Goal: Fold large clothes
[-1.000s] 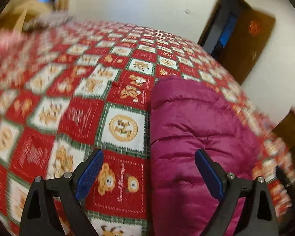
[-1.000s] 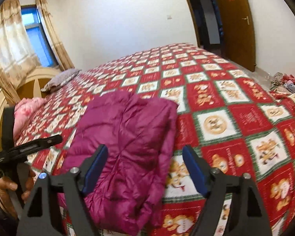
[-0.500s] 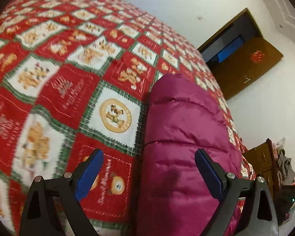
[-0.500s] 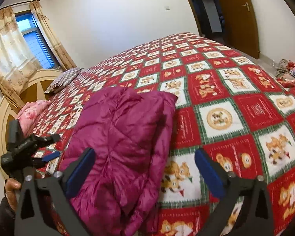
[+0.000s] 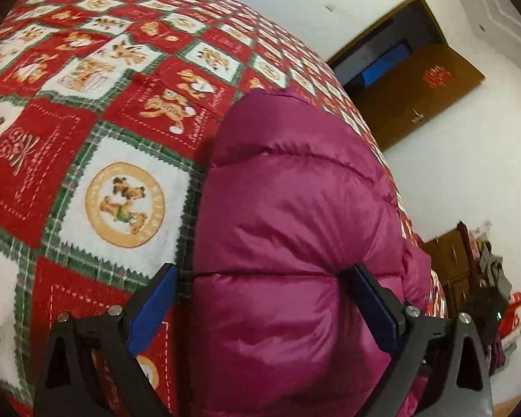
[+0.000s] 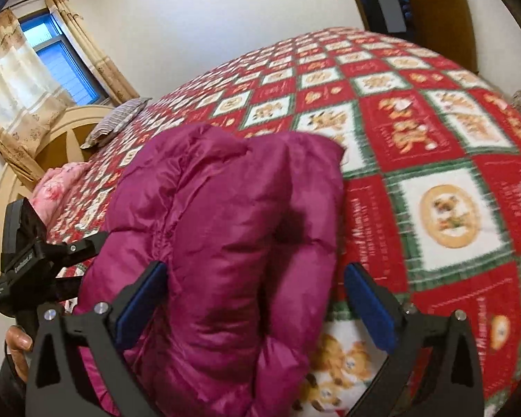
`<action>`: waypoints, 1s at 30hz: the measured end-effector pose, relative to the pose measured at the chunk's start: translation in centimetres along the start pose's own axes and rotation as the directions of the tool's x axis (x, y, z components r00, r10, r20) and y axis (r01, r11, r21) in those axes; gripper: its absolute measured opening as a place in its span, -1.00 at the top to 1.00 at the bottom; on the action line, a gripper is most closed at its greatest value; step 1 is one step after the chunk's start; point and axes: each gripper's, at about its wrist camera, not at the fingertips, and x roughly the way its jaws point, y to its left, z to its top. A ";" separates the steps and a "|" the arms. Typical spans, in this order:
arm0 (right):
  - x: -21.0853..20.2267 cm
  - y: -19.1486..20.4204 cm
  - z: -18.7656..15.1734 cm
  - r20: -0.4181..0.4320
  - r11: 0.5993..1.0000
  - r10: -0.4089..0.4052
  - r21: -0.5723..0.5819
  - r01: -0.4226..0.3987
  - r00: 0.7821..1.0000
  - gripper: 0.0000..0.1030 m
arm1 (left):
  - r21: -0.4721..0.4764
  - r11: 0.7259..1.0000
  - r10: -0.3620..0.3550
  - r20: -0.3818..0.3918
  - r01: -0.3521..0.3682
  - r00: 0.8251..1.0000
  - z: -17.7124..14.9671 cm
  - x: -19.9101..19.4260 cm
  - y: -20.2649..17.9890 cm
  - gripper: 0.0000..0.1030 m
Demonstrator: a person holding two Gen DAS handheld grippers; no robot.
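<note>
left gripper (image 5: 262, 290): fingers spread astride folded jacket (image 5: 295, 229) | right gripper (image 6: 255, 290): fingers spread over jacket's other side

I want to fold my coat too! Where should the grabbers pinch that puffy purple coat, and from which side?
Probably pinch the near end of the coat, coming from the bed's near side. It lies folded into a long, thick bundle on the quilt. Both the left gripper and the right gripper are open, each straddling that end, where a stitched seam makes the padding thinner.
</note>
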 end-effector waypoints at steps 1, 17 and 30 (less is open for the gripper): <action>0.4 -0.2 -0.1 -0.011 1.000 0.021 0.013 -0.021 1.000 -1.00 | 0.017 1.000 -0.011 -0.006 0.011 1.000 0.0 0.0 0.0 -0.91; 1.6 2.6 -1.0 -0.056 0.997 0.031 -0.072 -0.035 0.998 -0.30 | 0.191 0.977 0.106 -0.025 -0.099 0.994 -1.0 1.6 -3.4 -0.82; -1.3 4.7 -1.0 -0.044 0.995 -0.017 -0.100 0.013 0.999 0.36 | 0.290 0.939 0.172 0.062 -0.183 0.983 -2.2 -1.2 -7.1 -0.15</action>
